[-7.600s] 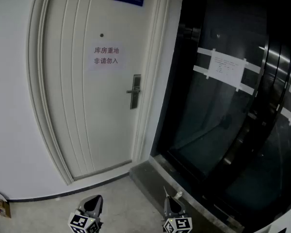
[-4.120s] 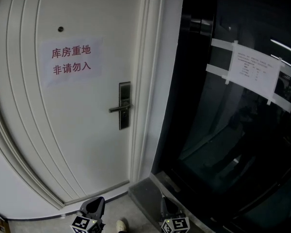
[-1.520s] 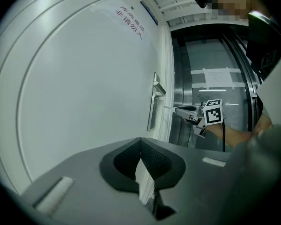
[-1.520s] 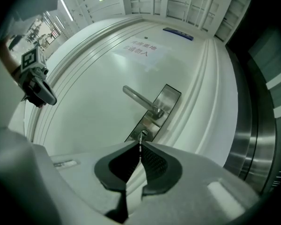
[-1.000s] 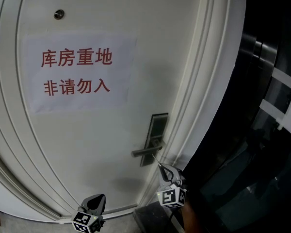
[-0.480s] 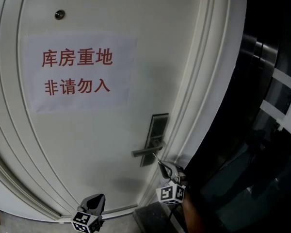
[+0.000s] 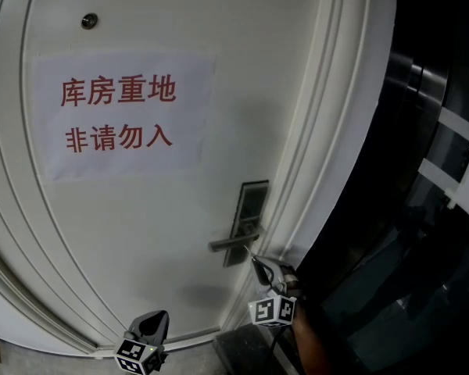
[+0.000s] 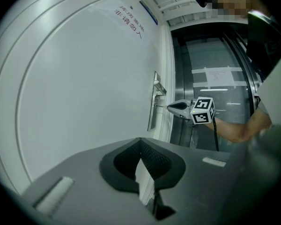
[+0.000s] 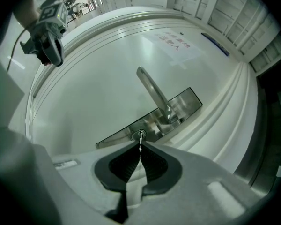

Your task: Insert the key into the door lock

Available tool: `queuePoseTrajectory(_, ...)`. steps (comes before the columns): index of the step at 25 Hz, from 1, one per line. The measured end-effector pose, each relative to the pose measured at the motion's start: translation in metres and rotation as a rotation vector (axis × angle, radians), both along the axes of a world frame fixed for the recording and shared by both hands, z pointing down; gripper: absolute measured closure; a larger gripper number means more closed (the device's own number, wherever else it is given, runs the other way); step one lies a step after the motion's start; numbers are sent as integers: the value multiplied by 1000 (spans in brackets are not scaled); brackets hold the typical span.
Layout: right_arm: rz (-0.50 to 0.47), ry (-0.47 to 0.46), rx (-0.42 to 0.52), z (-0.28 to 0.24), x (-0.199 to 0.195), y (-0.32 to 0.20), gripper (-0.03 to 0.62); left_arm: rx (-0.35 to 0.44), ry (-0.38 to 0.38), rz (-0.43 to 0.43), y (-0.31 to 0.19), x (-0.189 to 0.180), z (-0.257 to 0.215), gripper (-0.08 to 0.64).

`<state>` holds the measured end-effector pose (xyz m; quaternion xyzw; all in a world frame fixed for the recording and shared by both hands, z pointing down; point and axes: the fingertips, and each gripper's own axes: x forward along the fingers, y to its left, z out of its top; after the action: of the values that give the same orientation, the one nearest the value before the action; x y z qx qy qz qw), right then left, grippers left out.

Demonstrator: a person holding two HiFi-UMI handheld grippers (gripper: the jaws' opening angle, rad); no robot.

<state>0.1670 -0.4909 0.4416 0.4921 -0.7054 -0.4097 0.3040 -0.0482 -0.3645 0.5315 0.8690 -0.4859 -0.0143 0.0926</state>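
Head: right tongs at lock below handle; left tongs low, near door bottom edge | Left gripper: tongs together, empty | Right gripper: tongs pinch key, tip at keyhole

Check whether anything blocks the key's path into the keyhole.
Nothing visible does. The right gripper is shut on the key, whose tip already meets the keyhole in the lock plate. The door handle sits clear, further along the plate.
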Motion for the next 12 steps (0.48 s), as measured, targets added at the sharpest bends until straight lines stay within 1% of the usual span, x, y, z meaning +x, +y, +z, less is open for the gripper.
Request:
queuePoseTrajectory(4,1,4,-10,-5,-5,0,581,-1,2,-6,-2,-2,1,557)
queuePoseTrajectory(7,13,42,10,3,0,-7,581,-2,3,-7,-2,-4,1,557)
queuePoseTrajectory(12,15,57,5,0,-4,-6,581,-7,0,-18,-5,-10,17,557)
